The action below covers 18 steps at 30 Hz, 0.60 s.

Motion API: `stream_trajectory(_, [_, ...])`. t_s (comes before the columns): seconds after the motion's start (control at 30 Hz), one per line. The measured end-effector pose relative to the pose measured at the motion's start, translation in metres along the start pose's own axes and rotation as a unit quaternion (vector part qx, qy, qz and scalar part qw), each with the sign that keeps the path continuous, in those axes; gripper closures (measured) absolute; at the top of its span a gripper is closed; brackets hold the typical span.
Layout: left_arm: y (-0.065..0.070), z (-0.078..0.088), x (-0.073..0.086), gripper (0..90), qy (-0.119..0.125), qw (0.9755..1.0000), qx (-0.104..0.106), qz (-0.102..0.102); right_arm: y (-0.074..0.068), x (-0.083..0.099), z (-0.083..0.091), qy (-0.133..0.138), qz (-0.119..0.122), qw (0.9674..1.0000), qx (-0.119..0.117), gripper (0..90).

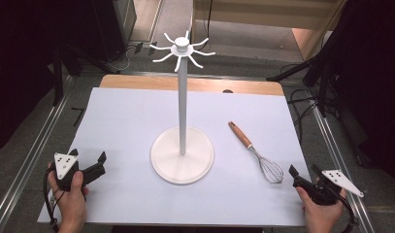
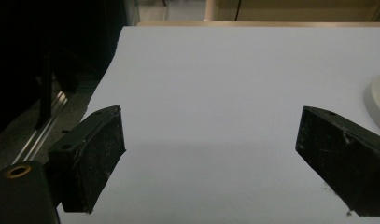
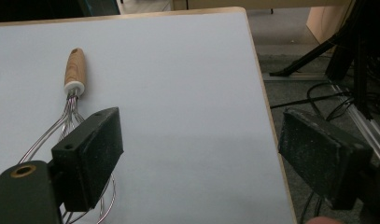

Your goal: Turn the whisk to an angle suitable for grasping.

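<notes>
Resting at the near right corner of the bench (image 1: 137, 116), right claw (image 1: 304, 174) gaping wide, gripping nothing. Lying just beside and ahead of it, to its left: whisk (image 1: 257, 153), flat on the bench, wooden handle pointing away, wire loops nearest the claw; in the right gripper view, whisk (image 3: 73, 112) wires passing behind the left jaw, not between the jaws. Waiting at the near left corner, left claw (image 1: 88, 158), likewise spread wide and empty. Standing upright mid-bench, well apart from both claws, white hook stand (image 1: 182, 145), hooks at the top all bare. Judging by this: sitting at the outset, reach for the whisk not yet begun. Calling next for shifting the right claw leftward over the handle, straddling it, then closing, probably ahead of hanging it on a hook.
</notes>
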<state>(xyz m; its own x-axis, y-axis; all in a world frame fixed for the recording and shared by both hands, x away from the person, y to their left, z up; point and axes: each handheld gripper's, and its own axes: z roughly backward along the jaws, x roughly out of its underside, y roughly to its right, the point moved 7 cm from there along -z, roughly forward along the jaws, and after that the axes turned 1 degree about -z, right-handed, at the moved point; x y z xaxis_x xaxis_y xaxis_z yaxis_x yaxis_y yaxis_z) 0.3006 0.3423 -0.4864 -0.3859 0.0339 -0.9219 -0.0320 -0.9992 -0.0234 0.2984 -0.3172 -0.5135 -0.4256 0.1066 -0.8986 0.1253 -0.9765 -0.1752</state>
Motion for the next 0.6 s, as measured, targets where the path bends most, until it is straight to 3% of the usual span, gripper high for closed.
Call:
stream_trajectory(0.1, [0.0015,-0.0005,-0.0005,8.6,0.007,0.9999,0.0,-0.01,0.0006,-0.0014,0.0007,0.005,-0.015,0.9998,-0.013,15.7])
stream_trajectory(0.23, [0.003,-0.0034,-0.0001,8.6,0.004,0.9997,-0.009,-0.021,0.0014,-0.0017,0.0004,0.011,-0.019,0.9996,-0.016,27.2])
stream_trajectory(0.4, [0.0038,-0.0043,-0.0001,8.7,0.002,0.9996,-0.009,-0.025,-0.0005,-0.0011,-0.0017,0.008,-0.004,0.9999,-0.008,30.6])
stream_trajectory(0.53, [0.0046,-0.0034,-0.0004,8.6,0.008,0.9996,-0.006,-0.027,0.0009,-0.0023,-0.0032,0.009,-0.01,0.9999,-0.006,33.1])
stream_trajectory(0.57, [0.0051,-0.0029,-0.0004,8.6,0.007,0.9995,-0.007,-0.031,0.0019,-0.0042,-0.0036,0.015,-0.007,0.9999,0.002,39.2])
stream_trajectory(0.6, [0.0052,-0.0028,-0.0004,8.6,0.008,0.9994,-0.009,-0.032,0.0023,-0.0046,-0.0035,0.014,0.008,0.9998,0.01,39.4])
